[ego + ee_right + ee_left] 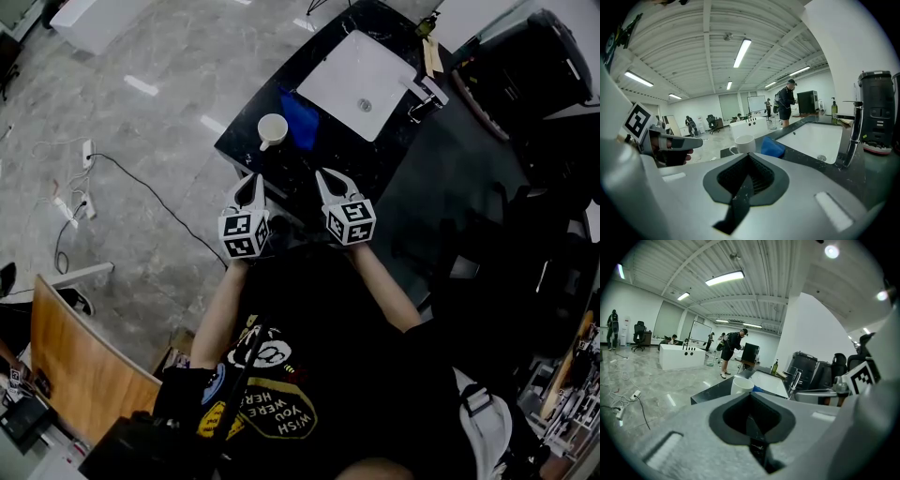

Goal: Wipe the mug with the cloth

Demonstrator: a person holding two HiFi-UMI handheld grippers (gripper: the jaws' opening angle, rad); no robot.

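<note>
A white mug (272,129) stands near the front left corner of the black counter (375,169), its handle toward me. A crumpled blue cloth (302,120) lies just right of it, between the mug and the white sink (361,80). My left gripper (254,177) and right gripper (324,174) hover side by side at the counter's near edge, short of both things, each shut and holding nothing. In the left gripper view the mug (741,384) and cloth (757,389) show beyond the shut jaw tips (750,394). The right gripper view shows the mug (743,142) and cloth (772,146) ahead of its tips (749,154).
A faucet (424,94) and a soap bottle (429,23) stand at the sink's right. A black appliance (877,112) sits on the counter's right end. Cables and a power strip (73,208) lie on the floor at the left. People stand far back in the room.
</note>
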